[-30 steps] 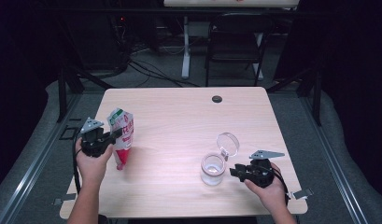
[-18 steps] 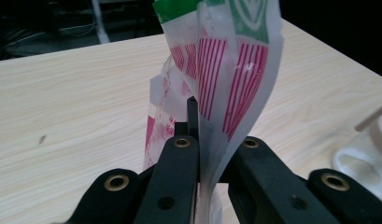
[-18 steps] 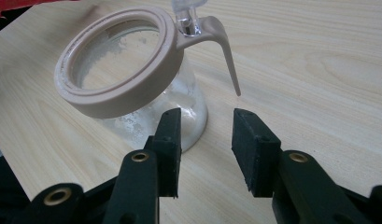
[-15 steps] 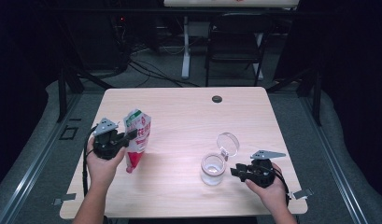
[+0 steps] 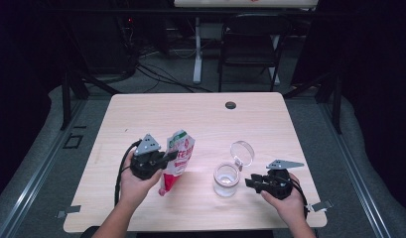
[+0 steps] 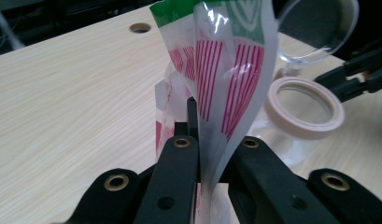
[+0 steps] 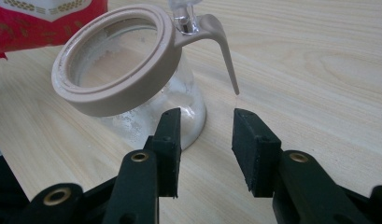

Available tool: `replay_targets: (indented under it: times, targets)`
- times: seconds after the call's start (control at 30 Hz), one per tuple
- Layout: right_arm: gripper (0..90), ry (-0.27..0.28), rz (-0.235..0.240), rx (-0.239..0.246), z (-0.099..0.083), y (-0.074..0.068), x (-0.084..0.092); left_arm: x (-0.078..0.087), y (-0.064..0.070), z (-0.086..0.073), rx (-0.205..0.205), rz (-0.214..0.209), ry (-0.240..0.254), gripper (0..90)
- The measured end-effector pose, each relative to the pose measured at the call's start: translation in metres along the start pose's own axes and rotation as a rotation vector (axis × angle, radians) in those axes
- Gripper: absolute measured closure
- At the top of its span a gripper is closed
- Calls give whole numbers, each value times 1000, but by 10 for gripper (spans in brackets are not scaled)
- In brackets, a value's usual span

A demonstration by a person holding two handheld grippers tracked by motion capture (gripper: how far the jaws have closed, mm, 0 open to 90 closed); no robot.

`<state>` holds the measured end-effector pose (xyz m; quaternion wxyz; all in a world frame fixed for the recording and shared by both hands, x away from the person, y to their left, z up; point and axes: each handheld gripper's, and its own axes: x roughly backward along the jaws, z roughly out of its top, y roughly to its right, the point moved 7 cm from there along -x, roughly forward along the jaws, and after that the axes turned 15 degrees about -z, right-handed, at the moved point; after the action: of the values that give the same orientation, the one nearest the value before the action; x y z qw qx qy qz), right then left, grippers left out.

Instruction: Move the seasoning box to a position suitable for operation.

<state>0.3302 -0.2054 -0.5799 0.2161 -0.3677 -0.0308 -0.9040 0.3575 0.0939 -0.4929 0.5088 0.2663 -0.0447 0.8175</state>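
Red-striped pouch [image 5: 175,161] pinched upright in left gripper [image 5: 163,158]; jar [image 5: 226,179] lies to its right, lid up. Right gripper [image 5: 251,182] spread beside jar, prob. not touching.

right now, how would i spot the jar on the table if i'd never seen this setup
Start at the pale wooden table and look at its near right part, just ahead of the right hand-held gripper. There stands a small clear glass jar with a beige ring round its mouth and a round clear lid flipped up behind it. Its neighbour, the red, white and green plastic pouch, is soft, opaque and clamped in the left hand-held gripper.
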Motion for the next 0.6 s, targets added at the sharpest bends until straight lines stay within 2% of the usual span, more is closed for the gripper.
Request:
replay_targets:
  times: [0.07,0.17,0.27,0.37,0.6]
  targets:
    - [627,-1,-3,1,0,1,0,-5,8,1,-27,-19,5,900]
    - [626,-3,-1,4,0,1,0,-10,14,2,-38,-41,5,900]
    - [626,-1,1,5,0,0,1,-14,14,-2,-15,-92,10,900]
    - [626,5,0,8,1,0,2,-12,13,-2,-17,-87,16,900]
    - [633,49,11,36,12,-5,14,-14,13,-6,-6,-103,-12,900]
